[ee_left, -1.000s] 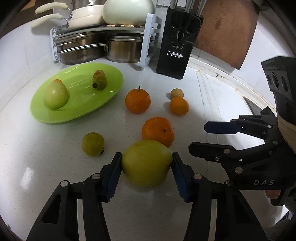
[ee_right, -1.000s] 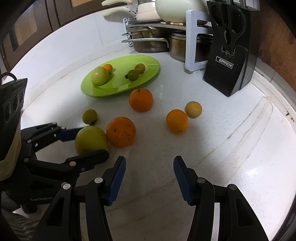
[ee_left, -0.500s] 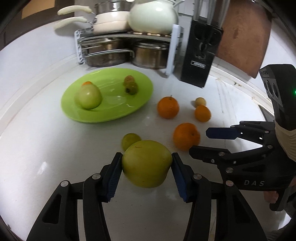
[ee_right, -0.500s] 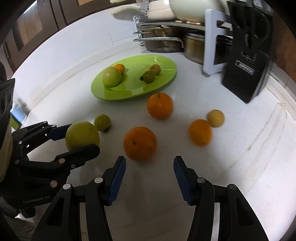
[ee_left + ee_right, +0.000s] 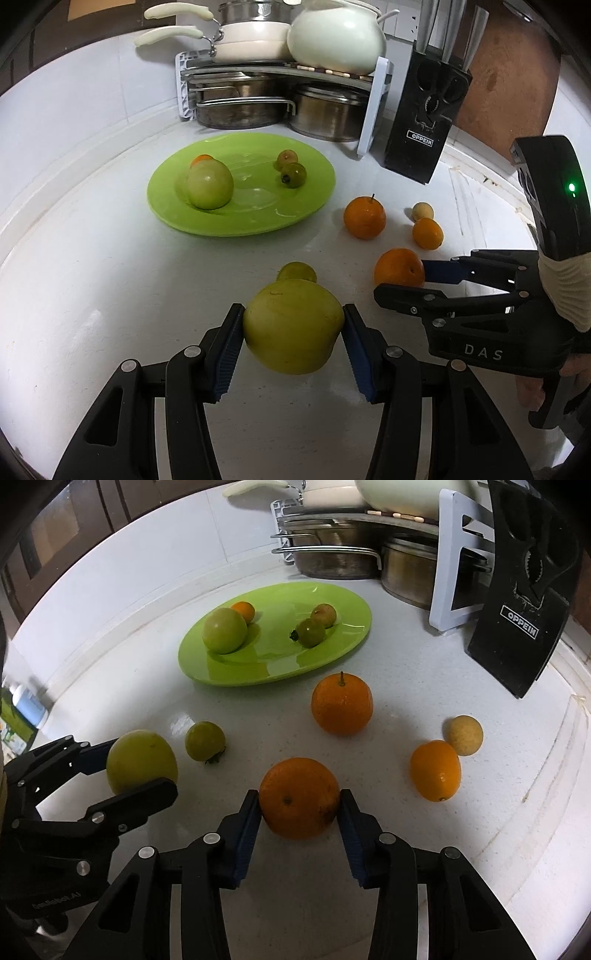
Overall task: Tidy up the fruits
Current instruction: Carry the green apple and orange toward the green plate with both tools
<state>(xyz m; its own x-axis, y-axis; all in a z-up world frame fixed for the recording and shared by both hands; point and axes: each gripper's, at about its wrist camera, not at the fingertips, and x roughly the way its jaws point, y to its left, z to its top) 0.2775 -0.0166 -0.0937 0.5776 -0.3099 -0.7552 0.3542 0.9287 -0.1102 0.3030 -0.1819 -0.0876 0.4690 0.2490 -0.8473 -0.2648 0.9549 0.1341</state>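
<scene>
left wrist view
occlusion: left gripper (image 5: 293,345) and its load cover part of the small green fruit (image 5: 297,271) behind; a small orange fruit (image 5: 202,159) on the plate is mostly hidden by a green apple (image 5: 209,184).
cut off: only the top of the orange (image 5: 398,266) shows above the right gripper (image 5: 402,278).
left jaws: clamped on a large yellow-green apple (image 5: 291,325), pads pressed on both sides.
plate: green plate (image 5: 310,214) on the white counter (image 5: 92,295) holds the green apple, the small orange fruit and two small greenish fruits (image 5: 291,168).
loose fruit: stemmed orange (image 5: 364,217), smaller orange (image 5: 427,233) and a pale round fruit (image 5: 423,211) lie beside the plate.

right wrist view
right jaws: closing on the orange (image 5: 299,797), both pads at its sides; it rests on the counter (image 5: 480,830).
left gripper: seen at left edge (image 5: 122,764) holding the yellow-green apple (image 5: 142,760).
plate: same four fruits on the plate (image 5: 332,657).
hard to make out: items at far left edge are blurred.
</scene>
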